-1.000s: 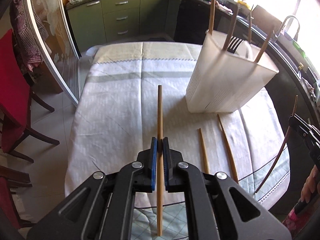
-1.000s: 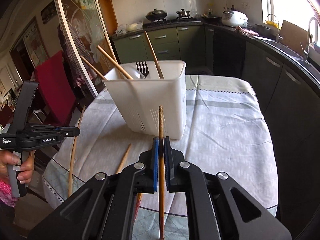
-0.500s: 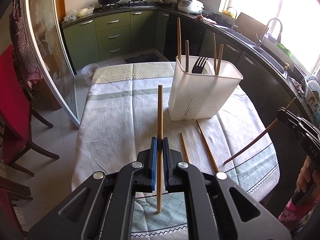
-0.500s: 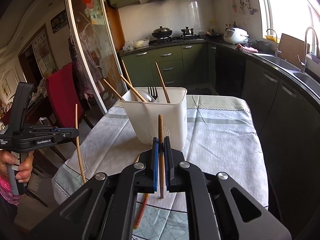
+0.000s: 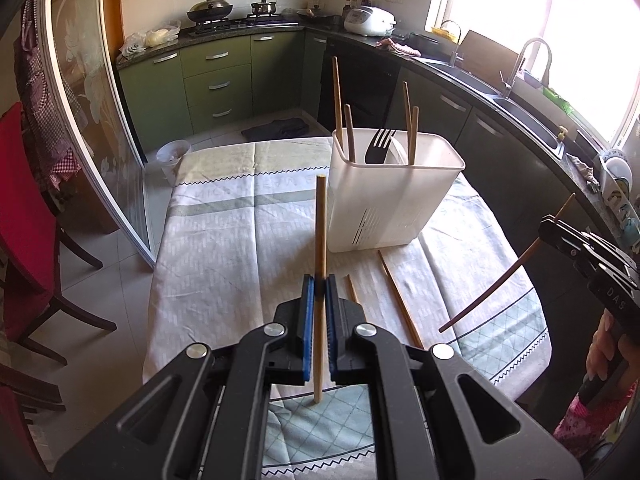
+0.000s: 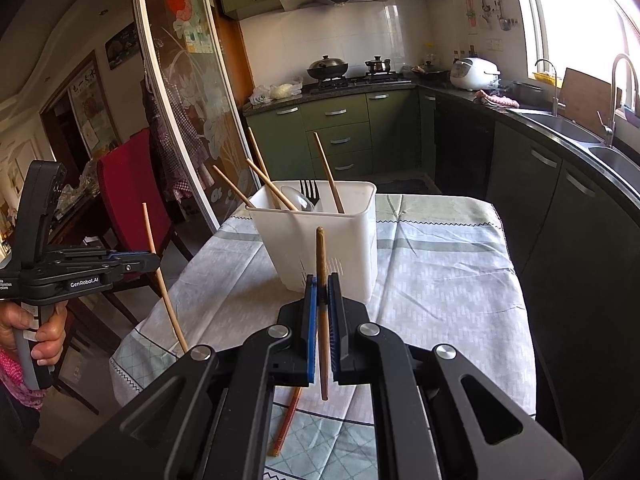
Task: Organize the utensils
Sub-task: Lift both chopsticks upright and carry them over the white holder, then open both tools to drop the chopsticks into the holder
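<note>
My left gripper (image 5: 318,285) is shut on a light wooden chopstick (image 5: 320,224) that stands upright between its blue pads, above the table's near end. The right gripper (image 6: 322,283) is shut on a darker chopstick (image 6: 321,256), also upright. A white utensil holder (image 5: 384,204) stands on the tablecloth beyond both, with several chopsticks, a black fork (image 5: 378,146) and a spoon (image 6: 298,200) inside. Two chopsticks (image 5: 398,294) lie loose on the cloth in front of the holder. Each gripper shows in the other's view: the right gripper (image 5: 560,226) at the right edge, the left gripper (image 6: 154,260) at the left.
The table (image 5: 224,240) wears a pale patterned cloth. Red chairs (image 5: 24,216) stand on its left side, by a glass sliding door. Green kitchen cabinets, a stove and a sink run along the back and right. A person's hands (image 6: 44,332) grip both handles.
Both grippers rose and pulled back from the holder with their chopsticks, so the holder looks smaller and farther. The chopsticks stay clamped.
</note>
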Motion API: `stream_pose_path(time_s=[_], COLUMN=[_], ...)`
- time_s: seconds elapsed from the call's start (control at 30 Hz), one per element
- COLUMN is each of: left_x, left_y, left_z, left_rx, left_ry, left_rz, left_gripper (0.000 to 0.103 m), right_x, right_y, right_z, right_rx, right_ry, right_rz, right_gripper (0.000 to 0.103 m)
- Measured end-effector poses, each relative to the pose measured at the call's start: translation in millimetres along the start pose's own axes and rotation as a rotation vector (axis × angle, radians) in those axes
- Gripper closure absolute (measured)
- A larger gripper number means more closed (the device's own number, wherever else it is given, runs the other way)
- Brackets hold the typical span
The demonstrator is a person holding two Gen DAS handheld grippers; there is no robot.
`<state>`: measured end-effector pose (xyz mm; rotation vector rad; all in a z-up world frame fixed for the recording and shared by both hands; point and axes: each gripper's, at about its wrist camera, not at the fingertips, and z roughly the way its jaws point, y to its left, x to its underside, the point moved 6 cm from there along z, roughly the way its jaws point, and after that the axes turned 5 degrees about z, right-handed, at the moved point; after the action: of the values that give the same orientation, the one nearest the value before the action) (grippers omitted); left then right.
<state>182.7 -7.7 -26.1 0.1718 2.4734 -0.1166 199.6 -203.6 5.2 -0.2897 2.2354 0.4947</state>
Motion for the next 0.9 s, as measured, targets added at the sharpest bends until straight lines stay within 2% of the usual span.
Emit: stream_pose_path(time_s=[0.27,0.47,0.73,0.9], left_x=[-15,-44,-110,-148], left_y=[-3,-9,-20,-24], left_z=[-14,-39,-101,-118], left_rx=[0.024,0.047,0.031,0.028], left_ry=[-0.039,-0.091,-0.298,-0.392], left_rz=[0.006,0.017,0.033,0.018], left_gripper=[0.097,0.097,0.097,0.097], right_x=[-21,-54,-120,-142], right_y=[7,16,22,20], right_z=[-10,-28,-62,-67], right_rx=[-0.017,-0.03,-0.039,-0.048], right_ry=[-0.026,-0.072,-0.181,-0.213], right_rz=[-0.026,-0.059,-0.063,-0.055], right_gripper=[0.097,0.097,0.097,0.097])
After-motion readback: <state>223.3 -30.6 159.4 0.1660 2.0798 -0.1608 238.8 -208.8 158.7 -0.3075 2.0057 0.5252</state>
